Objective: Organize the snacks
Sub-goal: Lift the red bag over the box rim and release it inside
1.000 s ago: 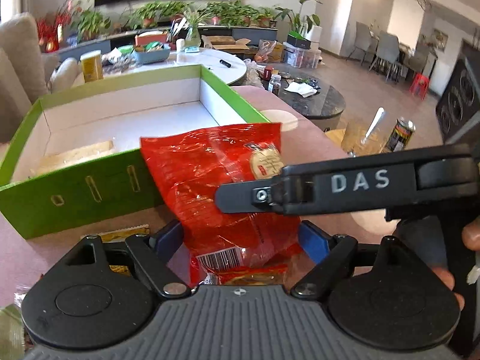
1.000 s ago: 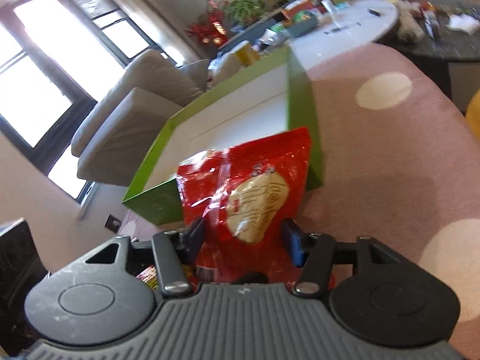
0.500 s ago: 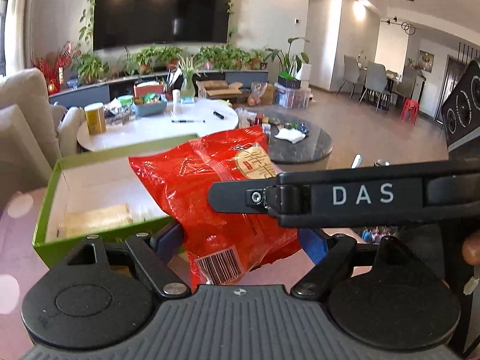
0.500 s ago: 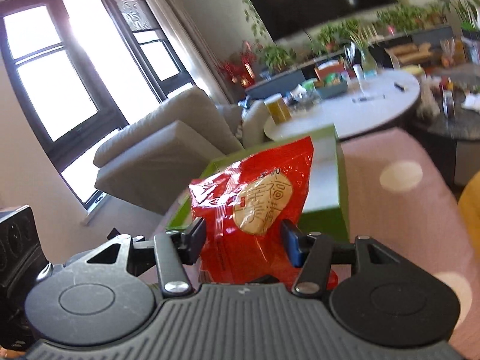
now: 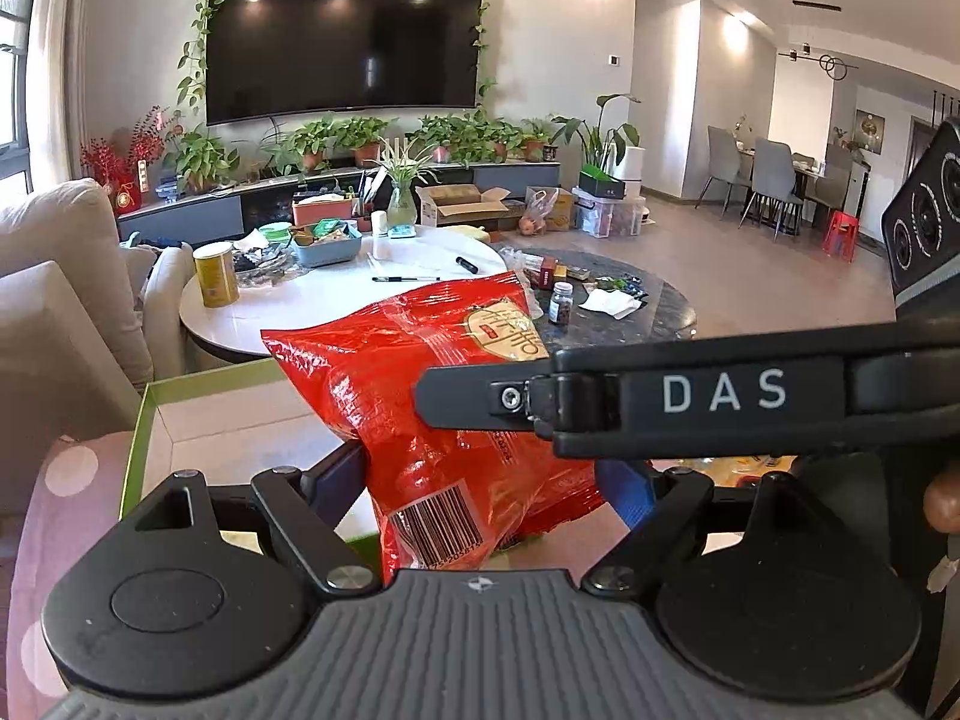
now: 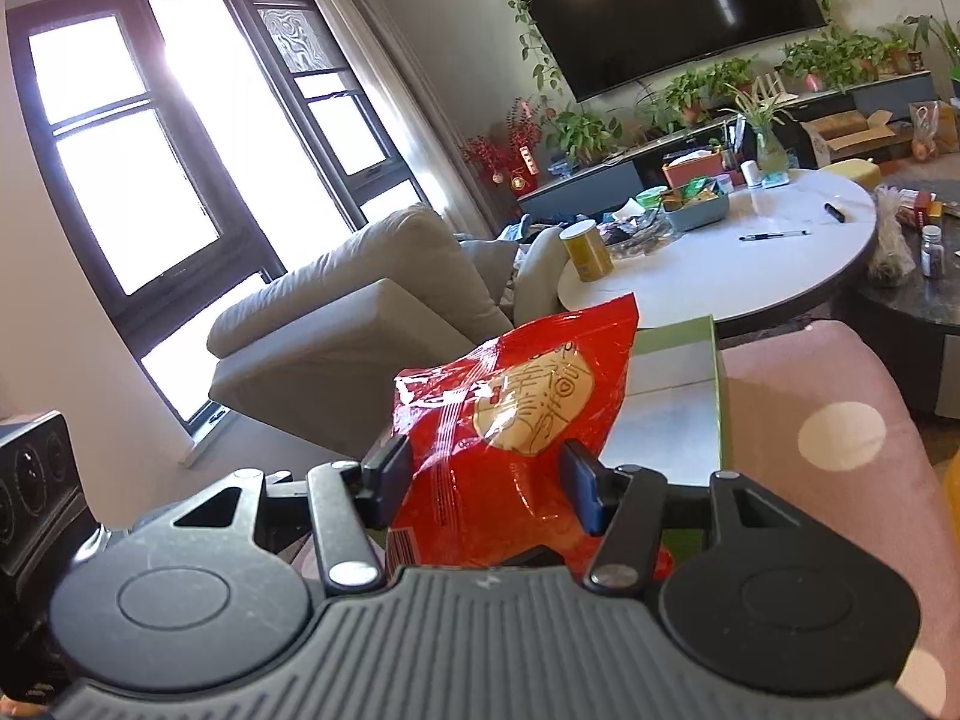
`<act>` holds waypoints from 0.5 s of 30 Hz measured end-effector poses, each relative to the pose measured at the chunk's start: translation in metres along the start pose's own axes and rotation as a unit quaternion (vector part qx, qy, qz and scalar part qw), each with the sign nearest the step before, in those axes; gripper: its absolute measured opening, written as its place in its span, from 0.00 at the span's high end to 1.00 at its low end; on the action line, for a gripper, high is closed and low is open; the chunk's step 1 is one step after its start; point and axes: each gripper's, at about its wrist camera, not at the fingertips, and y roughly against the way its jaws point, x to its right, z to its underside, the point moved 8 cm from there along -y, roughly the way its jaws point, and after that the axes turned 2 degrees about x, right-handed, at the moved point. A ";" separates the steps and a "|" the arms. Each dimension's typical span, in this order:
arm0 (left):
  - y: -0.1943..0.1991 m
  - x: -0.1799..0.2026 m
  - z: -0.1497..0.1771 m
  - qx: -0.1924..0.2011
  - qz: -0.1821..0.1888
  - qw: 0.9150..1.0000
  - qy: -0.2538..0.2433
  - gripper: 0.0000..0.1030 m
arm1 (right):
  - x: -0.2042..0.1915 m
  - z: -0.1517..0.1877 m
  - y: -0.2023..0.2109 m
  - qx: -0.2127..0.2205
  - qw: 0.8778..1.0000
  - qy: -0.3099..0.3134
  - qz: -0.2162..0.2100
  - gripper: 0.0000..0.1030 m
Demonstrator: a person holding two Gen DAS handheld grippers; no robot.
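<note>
Bag status: the crinkly red plastic snack bag (image 5: 420, 396) with the round tan label and barcode is clamped by both tongs at once and sits in the air above the near edge of the green cardboard box with white inside (image 5: 198, 420). My left gripper (image 5: 480, 474) has both blue pads pressed into the bag's lower half, barcode end nearest the camera. My right gripper (image 6: 489, 474) pinches the same bag (image 6: 516, 414) from its side, pads dimpling the foil; in the left view its black finger marked DAS (image 5: 690, 396) crosses in front of the bag.

Versus a second ago: both views have tipped up. Earlier the box filled the left frame and I could see the pale packet lying inside; now only the box's far left corner shows, low, and the wall-mounted TV (image 5: 345, 39) and white round table (image 5: 336, 294) fill the background. Bag has risen with both grippers, grip unchanged. Pink polka-dot cloth (image 6: 840, 438) under the box has dropped toward the frame edges in both views.
</note>
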 end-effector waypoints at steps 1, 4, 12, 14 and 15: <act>-0.003 -0.001 -0.002 0.000 -0.001 1.000 0.000 0.22 | 0.002 -0.003 -0.004 -0.001 1.000 0.000 0.000 0.47; -0.010 -0.005 -0.007 -0.001 -0.006 1.000 -0.002 0.22 | 0.004 -0.008 -0.010 -0.001 1.000 -0.002 -0.001 0.47; -0.037 -0.013 -0.009 -0.011 -0.014 1.000 -0.013 0.22 | 0.020 -0.009 -0.029 -0.009 1.000 -0.015 0.002 0.47; -0.044 -0.015 -0.008 -0.014 -0.015 1.000 -0.018 0.22 | 0.024 -0.007 -0.035 -0.014 1.000 -0.019 0.004 0.47; -0.047 -0.016 -0.007 -0.016 -0.016 1.000 -0.019 0.23 | 0.026 -0.006 -0.038 -0.017 1.000 -0.022 0.005 0.47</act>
